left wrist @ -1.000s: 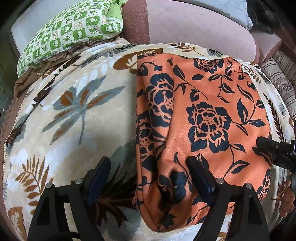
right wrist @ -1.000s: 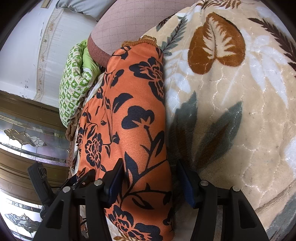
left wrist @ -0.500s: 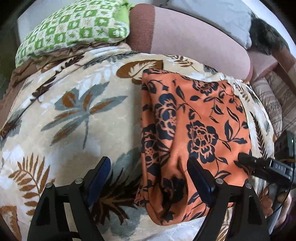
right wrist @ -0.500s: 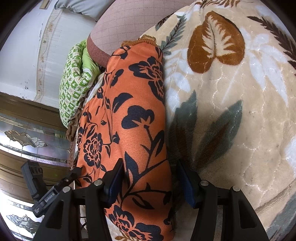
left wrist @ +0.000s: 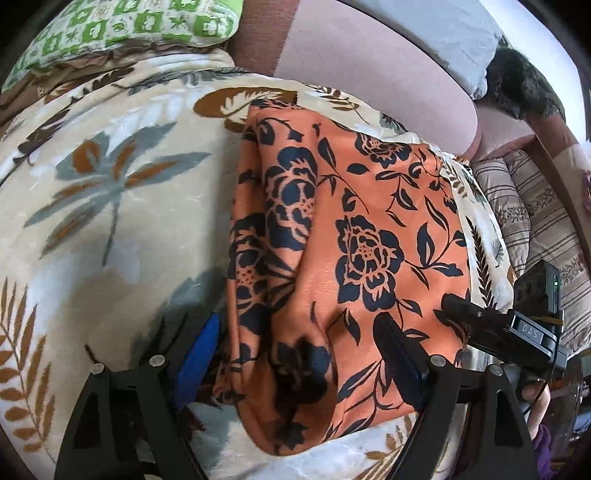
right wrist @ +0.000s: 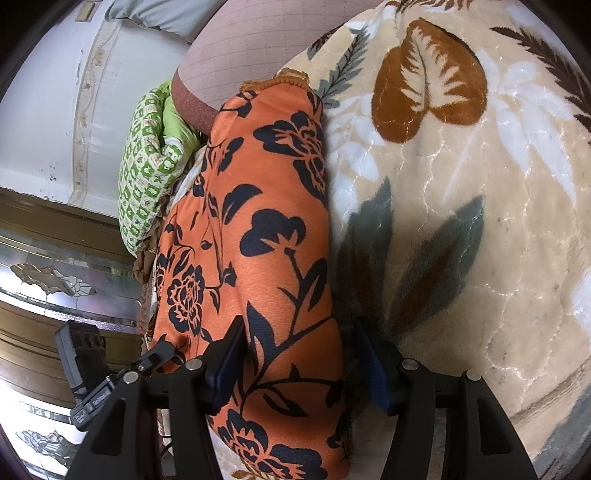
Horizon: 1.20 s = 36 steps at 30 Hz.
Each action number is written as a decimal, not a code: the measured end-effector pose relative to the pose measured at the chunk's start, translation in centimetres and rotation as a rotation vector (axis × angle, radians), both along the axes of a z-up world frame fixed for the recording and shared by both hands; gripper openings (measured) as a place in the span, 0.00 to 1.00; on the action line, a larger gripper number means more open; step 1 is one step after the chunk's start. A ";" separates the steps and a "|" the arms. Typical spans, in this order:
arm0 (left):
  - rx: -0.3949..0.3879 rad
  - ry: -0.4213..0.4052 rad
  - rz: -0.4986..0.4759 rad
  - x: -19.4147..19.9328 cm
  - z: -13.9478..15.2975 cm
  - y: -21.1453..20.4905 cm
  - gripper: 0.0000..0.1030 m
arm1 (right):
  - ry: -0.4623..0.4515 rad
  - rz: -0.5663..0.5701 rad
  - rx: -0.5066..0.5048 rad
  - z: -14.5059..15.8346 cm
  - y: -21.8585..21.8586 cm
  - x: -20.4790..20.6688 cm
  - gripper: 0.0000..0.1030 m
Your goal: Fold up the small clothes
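The orange floral garment [left wrist: 369, 236] was lying folded on the leaf-print blanket [left wrist: 110, 206], a satiny orange cloth with dark navy roses and leaves, bunched into soft rounded folds along its left edge and smoother across the top panel. The blanket under it looked plush and quilted, cream with brown and grey leaves.

The left hand-held gripper [left wrist: 299, 354] stood wide open right over the near end of the garment, its blue-padded fingers [left wrist: 195, 354] straddling the thick folded edge, one pad over the blanket just left of the cloth, the other over the orange panel. Couldn't tell whether either pad actually touched the cloth.

The right hand-held gripper [right wrist: 299, 362] sat at the garment's [right wrist: 258, 240] opposite long edge, about half open and its jaws had just been opening a bit. The cloth edge ran between the pads; one finger lay on the orange panel, the other against the blanket [right wrist: 461, 221], not squeezing as far as I could see.

Ahead of the left gripper there was lots of bare blanket to its left. Further off sat a green checked pillow [left wrist: 122, 29] and a pinkish quilted cushion [left wrist: 369, 66]. Right of the garment the blanket edge dropped off toward striped bedding [left wrist: 535, 221].
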<state>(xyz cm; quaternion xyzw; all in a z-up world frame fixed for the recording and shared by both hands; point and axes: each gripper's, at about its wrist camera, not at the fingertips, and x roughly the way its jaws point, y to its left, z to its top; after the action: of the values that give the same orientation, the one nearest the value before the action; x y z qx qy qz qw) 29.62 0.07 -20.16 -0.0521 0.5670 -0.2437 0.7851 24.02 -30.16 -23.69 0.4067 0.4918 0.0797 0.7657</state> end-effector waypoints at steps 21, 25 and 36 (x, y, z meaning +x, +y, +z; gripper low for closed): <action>-0.028 0.074 0.042 0.8 -2.6 -0.7 0.80 | 0.001 -0.002 0.004 0.0 0.0 0.0 0.61; -0.036 0.054 0.033 0.4 -2.4 -1.1 0.79 | 0.000 0.000 0.000 0.0 0.1 0.0 0.61; -0.028 0.048 0.045 0.1 -2.1 -2.1 0.78 | 0.000 0.000 0.000 -0.1 0.2 0.1 0.62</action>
<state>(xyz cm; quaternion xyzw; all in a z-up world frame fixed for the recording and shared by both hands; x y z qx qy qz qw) 29.76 -2.08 -22.24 -0.0814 0.5810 -0.2326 0.7757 24.09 -29.96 -23.77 0.4068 0.4917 0.0798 0.7657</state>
